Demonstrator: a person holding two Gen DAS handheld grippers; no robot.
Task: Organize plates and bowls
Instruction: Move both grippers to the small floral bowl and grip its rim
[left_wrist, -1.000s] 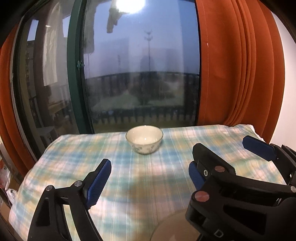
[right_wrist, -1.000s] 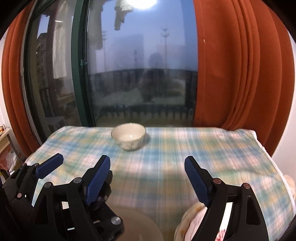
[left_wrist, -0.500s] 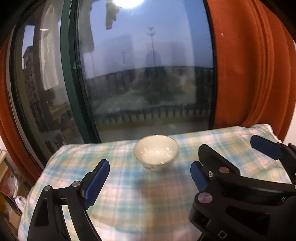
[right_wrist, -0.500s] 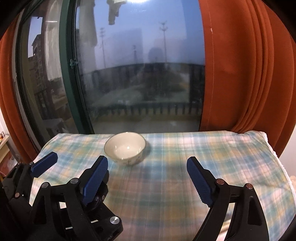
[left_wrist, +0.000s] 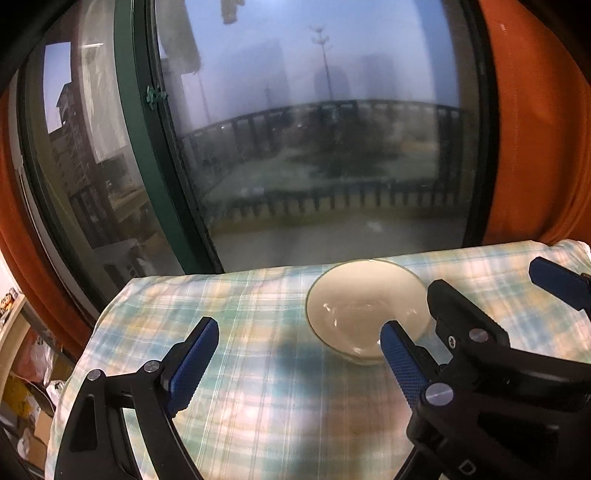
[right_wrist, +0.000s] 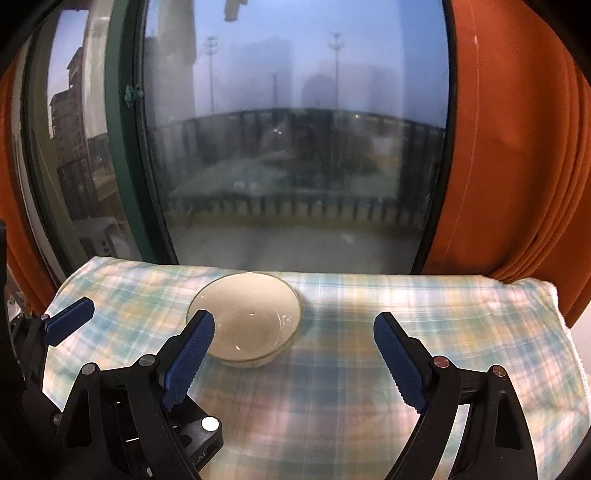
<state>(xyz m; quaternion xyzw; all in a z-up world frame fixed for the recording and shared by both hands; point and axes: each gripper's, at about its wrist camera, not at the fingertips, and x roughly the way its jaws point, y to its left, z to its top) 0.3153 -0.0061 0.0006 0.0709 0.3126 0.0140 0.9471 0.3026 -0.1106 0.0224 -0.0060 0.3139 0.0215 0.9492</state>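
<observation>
A cream bowl (left_wrist: 364, 308) (right_wrist: 247, 317) stands upright and empty on the plaid-covered table (left_wrist: 240, 295), near its far edge. My left gripper (left_wrist: 298, 363) is open above the cloth with nothing between its blue pads. The bowl lies just ahead of its right finger (left_wrist: 402, 363), which covers part of the near rim. My right gripper (right_wrist: 294, 363) is open too and holds nothing. Its left finger (right_wrist: 190, 360) overlaps the bowl's left rim. The two grippers hang side by side. No plate is in view.
A large window (left_wrist: 314, 147) with a green frame rises straight behind the table's far edge. Orange curtains (right_wrist: 498, 147) hang on both sides. Bare cloth (right_wrist: 424, 306) stretches to the right of the bowl. Boxes and clutter (left_wrist: 22, 387) sit low beyond the table's left edge.
Both grippers have moved forward across the table together, and the bowl now looks much larger and closer. The plates seen earlier at the near edge have dropped out of view.
</observation>
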